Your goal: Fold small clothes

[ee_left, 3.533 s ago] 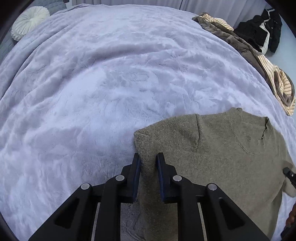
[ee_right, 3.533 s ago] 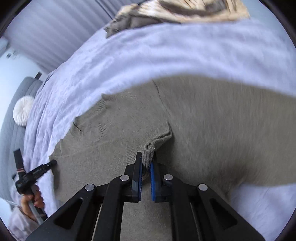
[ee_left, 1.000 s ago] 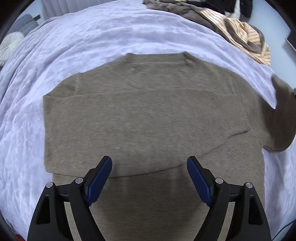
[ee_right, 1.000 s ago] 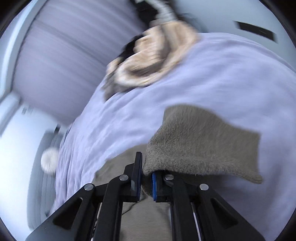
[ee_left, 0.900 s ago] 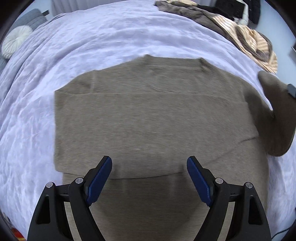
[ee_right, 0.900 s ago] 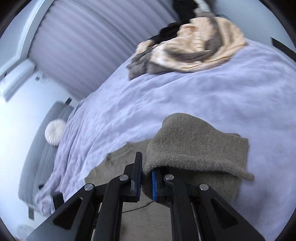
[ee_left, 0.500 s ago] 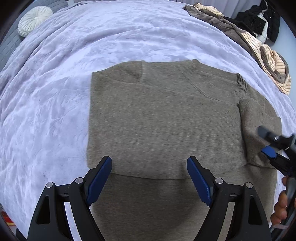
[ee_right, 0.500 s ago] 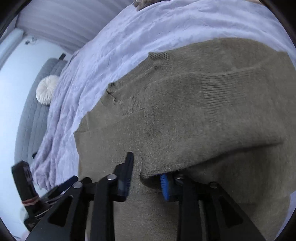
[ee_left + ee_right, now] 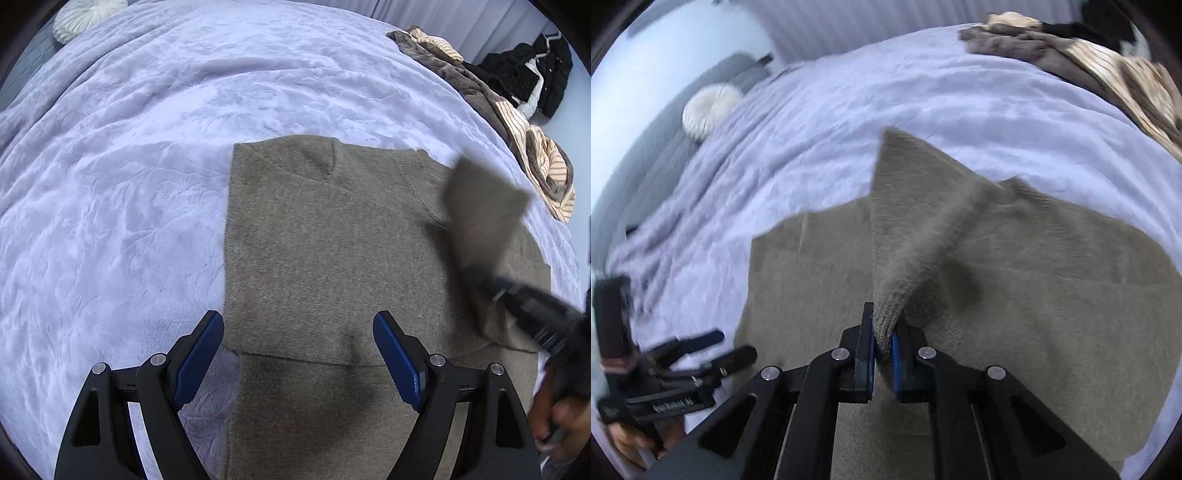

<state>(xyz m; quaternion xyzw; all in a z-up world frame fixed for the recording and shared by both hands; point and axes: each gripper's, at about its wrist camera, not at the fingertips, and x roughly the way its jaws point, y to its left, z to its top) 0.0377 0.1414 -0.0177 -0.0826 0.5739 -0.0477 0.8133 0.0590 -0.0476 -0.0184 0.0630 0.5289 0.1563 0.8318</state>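
Observation:
An olive-brown knit sweater point(image 9: 317, 251) lies flat on the lavender blanket, its left sleeve folded in over the body. My left gripper point(image 9: 297, 332) is open and empty, hovering over the sweater's lower half. My right gripper point(image 9: 882, 334) is shut on the cuff of the right sleeve point(image 9: 908, 229) and holds it lifted above the body; in the left wrist view the raised sleeve point(image 9: 480, 199) and the right gripper point(image 9: 476, 275) show blurred at right. The left gripper point(image 9: 733, 347) shows at lower left in the right wrist view.
The lavender plush blanket point(image 9: 129, 166) covers the bed. A pile of brown and striped clothes point(image 9: 517, 122) lies at the far right edge, black garments point(image 9: 532, 70) beyond it. A round white cushion point(image 9: 85, 14) sits at the far left.
The right gripper had opened and laid the sleeve on the body half a second ago; now it is shut on the cuff and has raised it. The left gripper shifted left, staying open.

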